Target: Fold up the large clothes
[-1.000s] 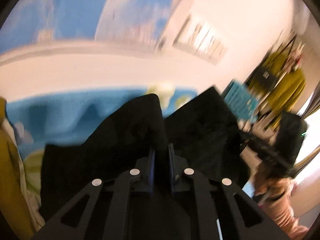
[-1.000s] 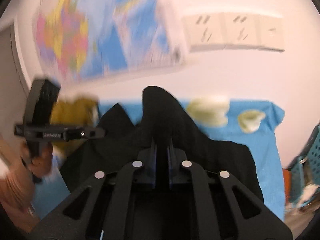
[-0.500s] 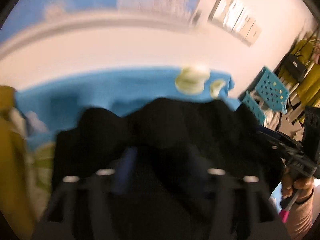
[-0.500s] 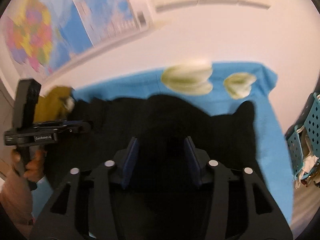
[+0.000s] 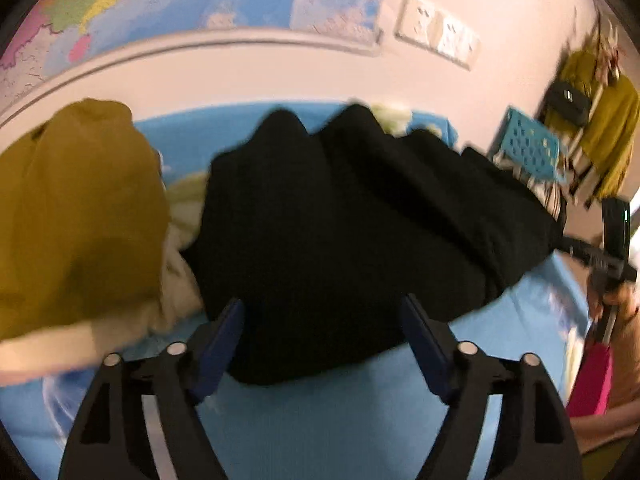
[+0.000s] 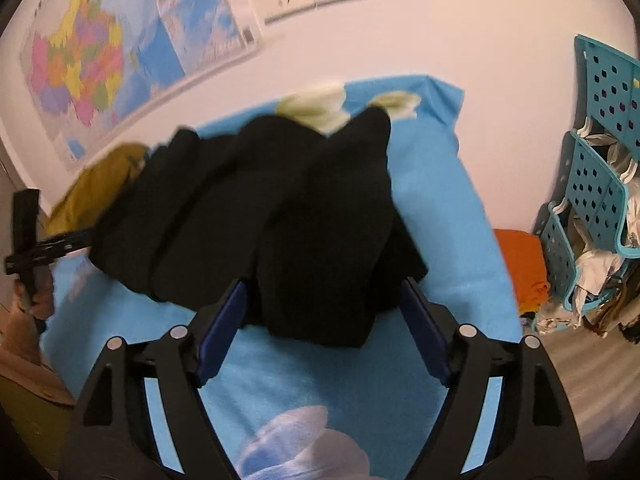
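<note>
A: Black knit garment [image 5: 352, 216], soft heavy fabric, lies just ahead of both yr grippers, heaped in ridges on the bright blue printed cloth [image 5: 340, 412] covering the table. Left gripper [image 5: 324, 344]: jaws opening, wide apart. Garment's near hem sits between the blue pads but they don't press it. So nothing held.

B: And the right?

A: Same. Right gripper [image 6: 324, 320] jaws opening too, a folded lump of the black fabric sits between the pads, no clamp on it. Both point down at the near edge.

B: Which way does it run?

A: Long axis goes across, from one of yr hands to the other, roughly parallel to the wall w/ the coloured map poster [image 6: 80, 64]. Left end is just beside the mustard-yellow cloth pile [image 5: 76, 216]; right end stops short of the table's right edge, bare blue cloth beside it. Far ridges reach toward two pale yellow-green prints [image 6: 316, 108] at the back of the cloth.

B: Nearer hand?

A: Neither, I'd say. Each has its own end of the near hem right in front of it. Judging by the bunching, it's not flat yet, so next move prob. needs you to re-grip hem or corners at both ends and spread before any fold. Turquoise perforated plastic baskets [image 6: 596, 184] stand well off to the right, clear of it.
</note>
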`<state>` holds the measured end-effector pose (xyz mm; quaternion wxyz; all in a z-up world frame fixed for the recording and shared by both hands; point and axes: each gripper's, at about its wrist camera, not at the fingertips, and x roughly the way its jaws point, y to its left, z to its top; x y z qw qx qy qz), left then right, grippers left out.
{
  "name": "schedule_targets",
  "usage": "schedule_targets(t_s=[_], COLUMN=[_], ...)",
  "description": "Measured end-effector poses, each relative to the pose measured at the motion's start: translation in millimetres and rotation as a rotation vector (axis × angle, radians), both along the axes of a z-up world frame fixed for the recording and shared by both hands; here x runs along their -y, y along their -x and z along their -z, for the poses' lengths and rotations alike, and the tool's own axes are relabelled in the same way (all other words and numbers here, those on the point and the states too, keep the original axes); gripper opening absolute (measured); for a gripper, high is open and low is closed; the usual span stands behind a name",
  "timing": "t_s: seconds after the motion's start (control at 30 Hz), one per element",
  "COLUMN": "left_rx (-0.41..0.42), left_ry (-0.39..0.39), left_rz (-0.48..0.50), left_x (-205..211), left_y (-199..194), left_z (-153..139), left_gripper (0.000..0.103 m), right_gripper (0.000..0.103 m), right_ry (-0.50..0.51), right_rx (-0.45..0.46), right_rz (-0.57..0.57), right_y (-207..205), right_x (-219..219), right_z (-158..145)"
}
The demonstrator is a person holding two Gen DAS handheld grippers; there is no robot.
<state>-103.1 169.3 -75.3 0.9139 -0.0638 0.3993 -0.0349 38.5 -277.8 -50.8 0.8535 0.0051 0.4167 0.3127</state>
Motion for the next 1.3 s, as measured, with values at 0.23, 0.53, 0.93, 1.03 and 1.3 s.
schedule_targets(t_s=[0.23,0.53,0.93,1.03,1.3], left_rx=[-0.054,-0.133,0.023,0.007,0.027], left_ry=[-0.02,-0.038,0.032,0.015,0.094], left_rz=[-0.102,-0.211,0.06,0.058,0.009], left_x=[-1.3,-34.0,42.0,52.5,29.8], left_y=[-14.5,-5.8,36.9,28.8,37.6], left_z=[10.6,9.0,-13.7,-4.2,-2.9], left_gripper=[0.031,0.001,0.059,0.061,0.063], right_gripper=[0.013,0.013,0.044,0.043,0.015], right_ry=[-0.097,0.021,-0.043,-0.037,0.173], right_rx=[0.074,-0.042,0.258,0.238,0.243], right_rz=[0.052,0.215,-0.036,-0.283,-0.535], right_y=[8.2,-4.4,81.5,102.9,113.6], right_x=[20.7,56.7,-7.2,-71.2,-199.0], right_z=[-37.9,-18.3,-78.7,-67.8,0.6])
